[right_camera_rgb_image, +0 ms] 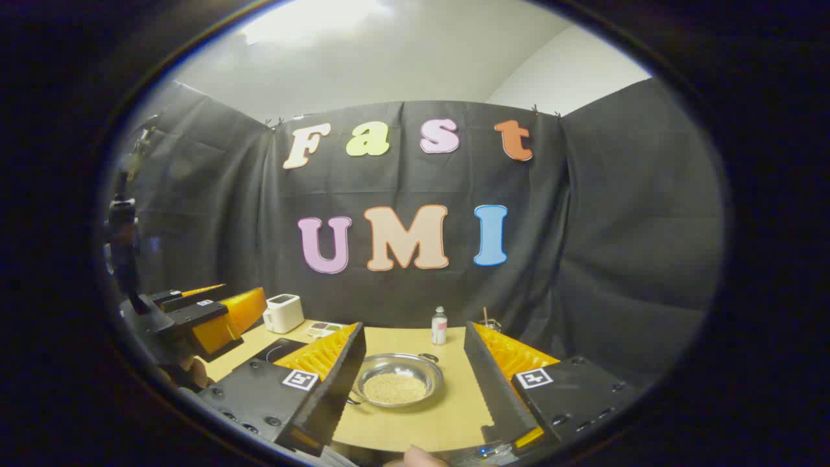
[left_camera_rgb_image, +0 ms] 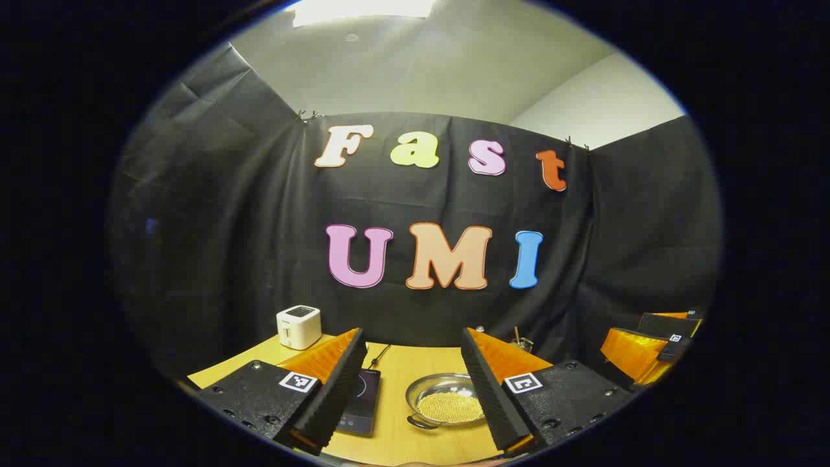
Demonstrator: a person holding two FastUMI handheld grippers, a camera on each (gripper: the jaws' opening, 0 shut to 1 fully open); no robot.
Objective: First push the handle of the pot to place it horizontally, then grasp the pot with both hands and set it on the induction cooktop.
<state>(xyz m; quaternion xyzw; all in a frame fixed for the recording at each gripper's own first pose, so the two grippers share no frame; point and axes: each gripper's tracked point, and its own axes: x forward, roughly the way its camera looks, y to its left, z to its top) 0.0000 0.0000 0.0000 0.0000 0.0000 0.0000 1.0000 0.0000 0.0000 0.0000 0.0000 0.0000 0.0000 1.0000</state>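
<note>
Sitting low in the centre of the right gripper view, the pot (right_camera_rgb_image: 397, 380) is a shallow steel pan full of small yellowish grains, resting on the wooden table (right_camera_rgb_image: 454, 405). One little loop handle (right_camera_rgb_image: 428, 357) pokes out at its far right rim; the near-left one is mostly hidden behind the right gripper's (right_camera_rgb_image: 415, 389) left finger. That gripper's fingers are spread wide, with the pot showing in the gap between them, touching nothing.

In the left gripper view the pot (left_camera_rgb_image: 447, 401) sits lower centre-right, its right side cut off by the left gripper's (left_camera_rgb_image: 415, 389) right finger. That gripper is spread wide too, holding nothing. The induction cooktop (left_camera_rgb_image: 360, 402) is the dark slab just left of the pot, half hidden by the left finger, so its full outline is hard to make out. A cable (left_camera_rgb_image: 379, 355) trails off behind it.

Other stuff: a white boxy appliance (left_camera_rgb_image: 299, 326) at the table's back left, a small bottle (right_camera_rgb_image: 439, 325) behind the pot, and a bit of a hand (right_camera_rgb_image: 194, 373) at the lower left under the other gripper.
</note>
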